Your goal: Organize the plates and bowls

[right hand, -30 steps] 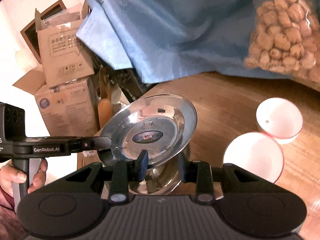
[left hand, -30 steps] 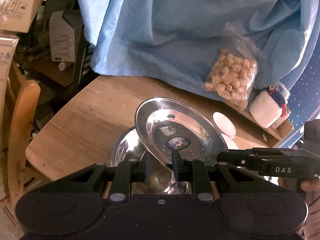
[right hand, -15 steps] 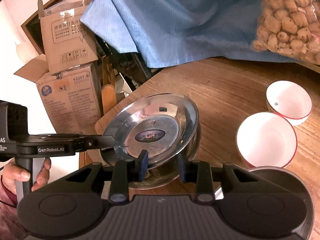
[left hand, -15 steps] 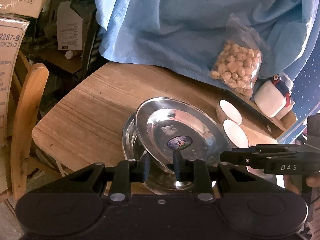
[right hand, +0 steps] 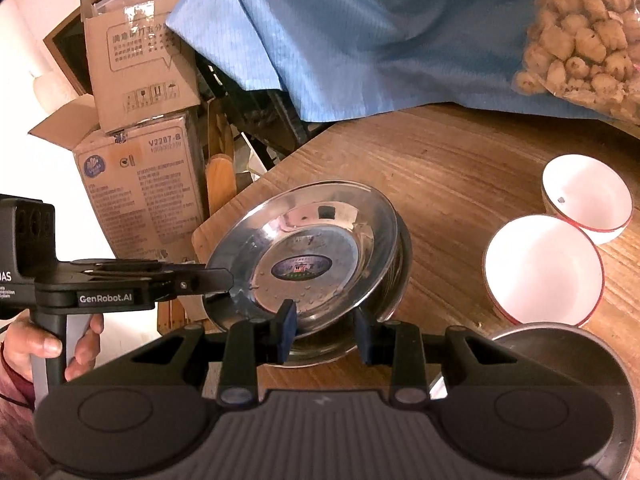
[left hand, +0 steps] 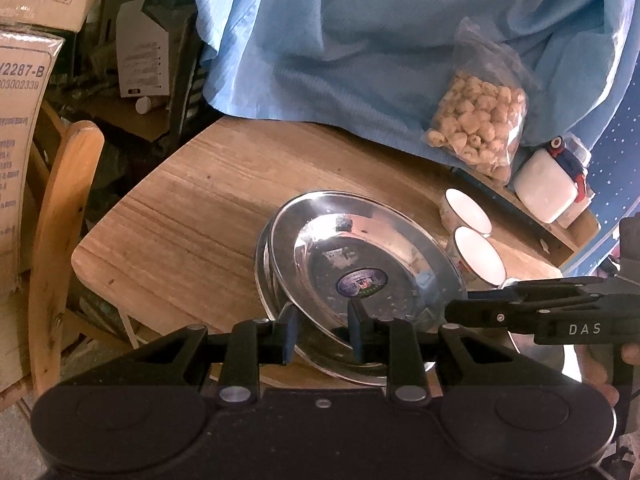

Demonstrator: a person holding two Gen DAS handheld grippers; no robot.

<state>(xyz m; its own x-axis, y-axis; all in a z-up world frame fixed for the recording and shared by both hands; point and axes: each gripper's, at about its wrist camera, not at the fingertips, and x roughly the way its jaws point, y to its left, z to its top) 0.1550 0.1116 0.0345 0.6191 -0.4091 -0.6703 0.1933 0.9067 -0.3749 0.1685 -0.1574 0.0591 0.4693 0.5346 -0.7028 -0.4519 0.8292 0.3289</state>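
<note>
Left wrist view: left gripper point(left hand: 322, 334) straddles the steel plate's point(left hand: 360, 264) near rim, slightly parted; right gripper point(right hand: 326, 330) likewise.

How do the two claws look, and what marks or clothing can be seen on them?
Both claws are matte black plastic. Each has a wide rounded body, two hinged link bars with silver pivots, and dark blue pads. The right claw shows "DAS"; the left claw shows "GenRobot.AI" above a grey handle. A dull pink sleeve shows there.

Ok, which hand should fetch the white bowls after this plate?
Right, probably. The bowls sit just right of the plate, next to the right gripper; the left gripper is at the plate's opposite rim, farther away.
</note>
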